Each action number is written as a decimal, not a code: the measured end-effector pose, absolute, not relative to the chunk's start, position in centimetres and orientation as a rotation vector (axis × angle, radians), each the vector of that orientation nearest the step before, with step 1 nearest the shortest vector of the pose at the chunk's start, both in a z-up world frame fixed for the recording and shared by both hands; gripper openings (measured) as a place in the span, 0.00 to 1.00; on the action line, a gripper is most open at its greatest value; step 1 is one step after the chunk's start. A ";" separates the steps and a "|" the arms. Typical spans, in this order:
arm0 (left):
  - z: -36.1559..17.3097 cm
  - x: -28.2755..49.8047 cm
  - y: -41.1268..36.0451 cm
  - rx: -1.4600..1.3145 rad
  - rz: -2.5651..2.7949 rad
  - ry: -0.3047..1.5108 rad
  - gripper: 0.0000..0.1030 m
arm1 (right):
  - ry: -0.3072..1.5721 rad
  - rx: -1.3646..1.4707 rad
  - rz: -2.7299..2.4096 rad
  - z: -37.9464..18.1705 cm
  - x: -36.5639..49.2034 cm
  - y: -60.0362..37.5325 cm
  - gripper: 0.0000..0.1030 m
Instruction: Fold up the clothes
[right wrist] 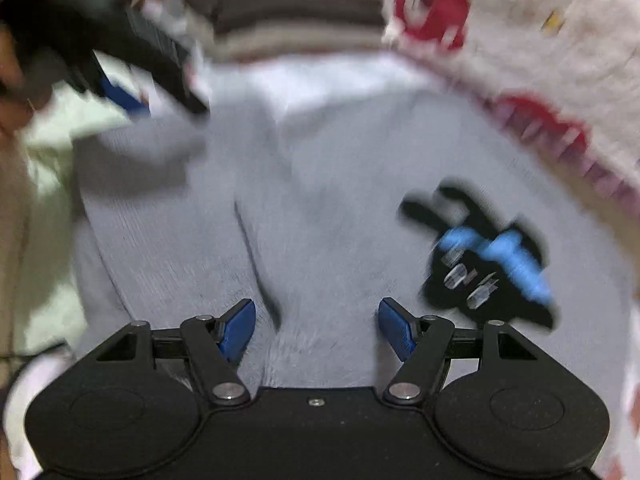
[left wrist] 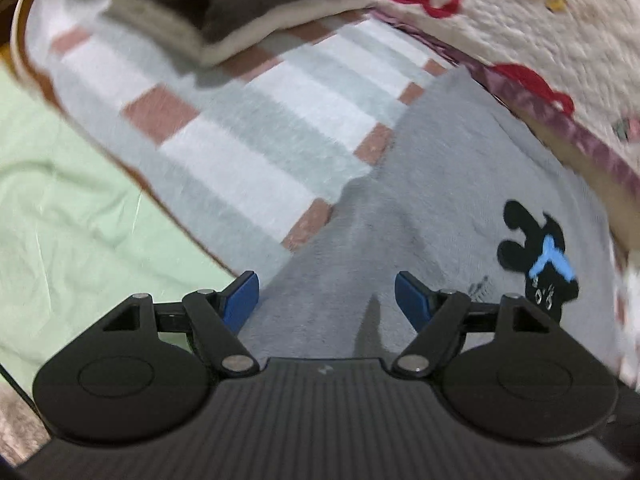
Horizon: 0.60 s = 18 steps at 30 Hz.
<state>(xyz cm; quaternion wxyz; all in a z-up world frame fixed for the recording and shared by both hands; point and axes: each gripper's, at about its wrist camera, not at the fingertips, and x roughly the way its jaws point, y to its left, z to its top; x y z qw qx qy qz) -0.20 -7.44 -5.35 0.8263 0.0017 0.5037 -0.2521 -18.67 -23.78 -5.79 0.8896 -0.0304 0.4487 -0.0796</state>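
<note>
A grey garment (left wrist: 440, 184) with a black and blue cartoon print (left wrist: 538, 254) lies on a checked blanket (left wrist: 240, 148). My left gripper (left wrist: 326, 300) is open just above the garment's near part, nothing between its blue pads (left wrist: 242, 300). In the right wrist view the same grey garment (right wrist: 320, 200) and its print (right wrist: 488, 264) fill the middle, blurred. My right gripper (right wrist: 316, 330) is open over it and empty. The left gripper (right wrist: 136, 60) shows at the upper left of that view, over the garment's far left corner.
A stack of folded brown and cream clothes (left wrist: 224, 4) lies at the back on the blanket. A cream quilt with red figures (left wrist: 532, 20) runs along the right. A pale green sheet (left wrist: 68, 196) lies to the left.
</note>
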 end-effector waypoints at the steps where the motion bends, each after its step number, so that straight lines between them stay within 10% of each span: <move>1: -5.5 -0.1 -7.3 -0.005 -0.532 1.076 0.72 | 0.902 -0.040 -0.184 -5.2 -19.3 -24.2 0.54; 4: -5.9 0.1 -6.9 -0.032 -0.523 1.094 0.72 | 0.812 0.028 -0.238 -3.5 -21.3 -25.5 0.07; 18: -6.4 -0.5 -8.0 0.055 -0.512 1.099 0.73 | 0.610 0.331 -0.571 -2.8 -34.0 -29.3 0.08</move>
